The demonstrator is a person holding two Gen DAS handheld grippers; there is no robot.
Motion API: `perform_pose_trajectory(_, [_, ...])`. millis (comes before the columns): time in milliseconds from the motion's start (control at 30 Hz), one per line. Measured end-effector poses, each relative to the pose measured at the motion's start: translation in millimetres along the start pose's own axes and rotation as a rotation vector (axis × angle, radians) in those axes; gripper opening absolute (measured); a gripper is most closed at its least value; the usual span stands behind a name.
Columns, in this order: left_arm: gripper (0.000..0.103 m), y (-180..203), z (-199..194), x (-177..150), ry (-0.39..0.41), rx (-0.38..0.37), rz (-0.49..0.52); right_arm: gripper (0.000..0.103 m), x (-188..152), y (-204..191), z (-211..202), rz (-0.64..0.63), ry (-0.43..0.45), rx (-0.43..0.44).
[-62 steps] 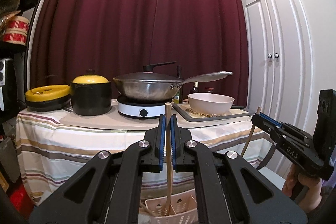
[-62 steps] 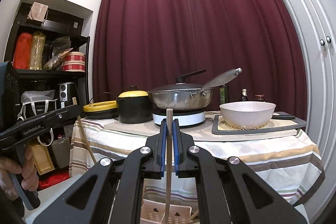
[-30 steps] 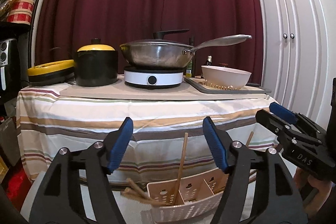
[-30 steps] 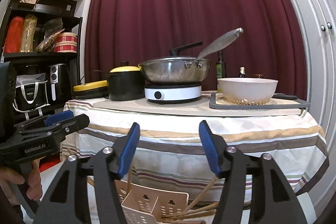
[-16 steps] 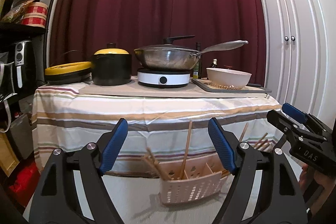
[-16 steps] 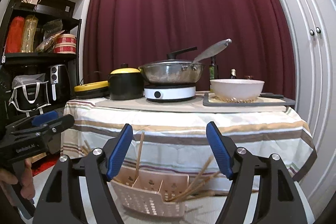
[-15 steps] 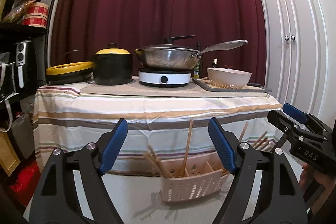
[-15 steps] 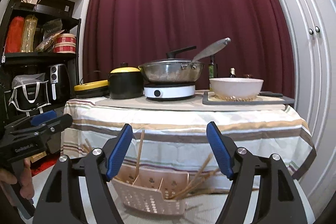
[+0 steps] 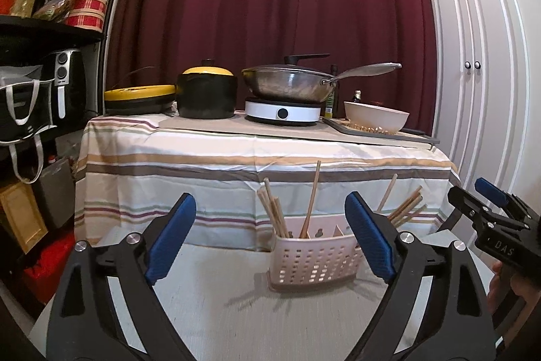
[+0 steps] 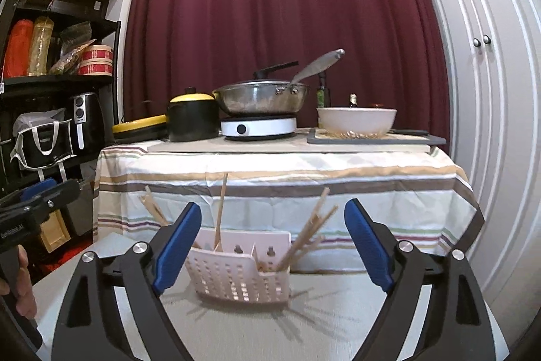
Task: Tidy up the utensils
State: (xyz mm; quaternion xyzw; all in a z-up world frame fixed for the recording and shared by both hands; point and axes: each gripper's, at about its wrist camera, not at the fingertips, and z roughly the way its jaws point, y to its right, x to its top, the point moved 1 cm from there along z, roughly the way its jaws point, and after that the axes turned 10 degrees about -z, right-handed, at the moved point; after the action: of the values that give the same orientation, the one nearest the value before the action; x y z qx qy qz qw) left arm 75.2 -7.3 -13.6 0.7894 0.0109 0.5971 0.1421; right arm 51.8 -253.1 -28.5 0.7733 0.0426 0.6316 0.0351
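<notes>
A pale pink perforated utensil caddy (image 9: pixel 312 261) stands on a light tabletop (image 9: pixel 209 303), also in the right wrist view (image 10: pixel 241 269). Wooden chopsticks (image 9: pixel 309 203) stand in its compartments, some leaning left (image 9: pixel 272 213) and several leaning right (image 9: pixel 404 207); they also show in the right wrist view (image 10: pixel 219 212). My left gripper (image 9: pixel 270 237) is open and empty, back from the caddy. My right gripper (image 10: pixel 272 242) is open and empty, also back from the caddy. The right gripper also shows at the left wrist view's right edge (image 9: pixel 487 208).
Behind stands a table with a striped cloth (image 9: pixel 203 164) carrying a black pot with yellow lid (image 9: pixel 206 92), a wok on an induction plate (image 9: pixel 284 104) and a white bowl on a tray (image 9: pixel 375 120). Black shelves (image 10: pixel 44 110) at left, white cupboard doors (image 9: pixel 480 90) at right.
Both grippers let go of a chopstick each into the caddy, opened wide, then drew back and up, so the caddy now sits farther away.
</notes>
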Motion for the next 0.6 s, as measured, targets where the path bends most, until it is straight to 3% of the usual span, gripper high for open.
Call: perform_pose_trajectory(600, [0.096,10.5,-78.2,-9.2,0.056,0.017,0.01,0.086,-1.1,-0.2,-71.5,0.015,0.011,-0.036])
